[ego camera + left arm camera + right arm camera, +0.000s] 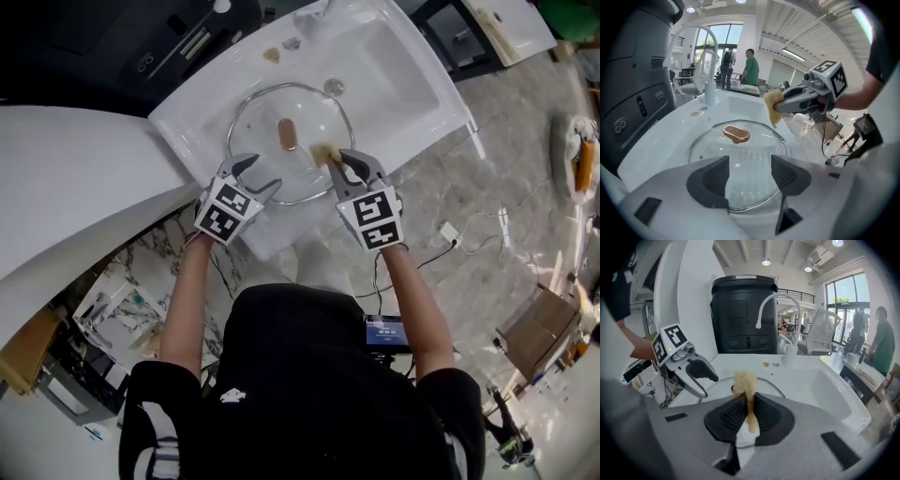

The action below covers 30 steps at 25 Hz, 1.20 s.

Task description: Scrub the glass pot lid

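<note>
The glass pot lid [258,127] is clear, its handle [287,134] copper-brown, against a white sink [394,66]. The scrubbing cloth [324,153] is tan-yellow. Left gripper [262,173] and right gripper [342,167] are grey with black ribbed inner faces (their cubes carry black-and-white square markers). The floor [487,178] is grey-veined marble, and the person's shirt [300,375] is black.

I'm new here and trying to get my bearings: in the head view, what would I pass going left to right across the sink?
The left gripper → copper lid handle → tan sponge → right gripper.
</note>
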Available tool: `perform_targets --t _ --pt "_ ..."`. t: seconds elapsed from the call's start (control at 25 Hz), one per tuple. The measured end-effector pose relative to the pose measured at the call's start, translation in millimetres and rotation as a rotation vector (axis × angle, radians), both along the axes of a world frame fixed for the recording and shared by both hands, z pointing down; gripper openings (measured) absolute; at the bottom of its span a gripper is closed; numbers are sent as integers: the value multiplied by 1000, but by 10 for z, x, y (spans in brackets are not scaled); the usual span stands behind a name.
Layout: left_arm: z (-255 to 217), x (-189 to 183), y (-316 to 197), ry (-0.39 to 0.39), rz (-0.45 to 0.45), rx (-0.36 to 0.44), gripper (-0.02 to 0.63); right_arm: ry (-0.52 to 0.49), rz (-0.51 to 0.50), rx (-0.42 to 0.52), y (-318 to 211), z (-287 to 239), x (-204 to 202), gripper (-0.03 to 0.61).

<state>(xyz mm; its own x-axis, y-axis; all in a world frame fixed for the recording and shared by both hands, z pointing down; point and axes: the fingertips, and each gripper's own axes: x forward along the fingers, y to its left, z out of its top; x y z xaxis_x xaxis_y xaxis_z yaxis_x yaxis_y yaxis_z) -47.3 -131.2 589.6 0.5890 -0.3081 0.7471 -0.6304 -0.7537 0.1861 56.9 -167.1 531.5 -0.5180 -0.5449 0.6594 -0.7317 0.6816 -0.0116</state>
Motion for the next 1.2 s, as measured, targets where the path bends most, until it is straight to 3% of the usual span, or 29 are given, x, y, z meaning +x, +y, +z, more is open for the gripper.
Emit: perform_targets --t 0.64,1.2 --pt "418 41 83 -95 67 -39 259 8 -12 -49 98 269 43 21" --pt "479 41 82 -87 59 -62 262 15 -26 -71 190 386 65 21"
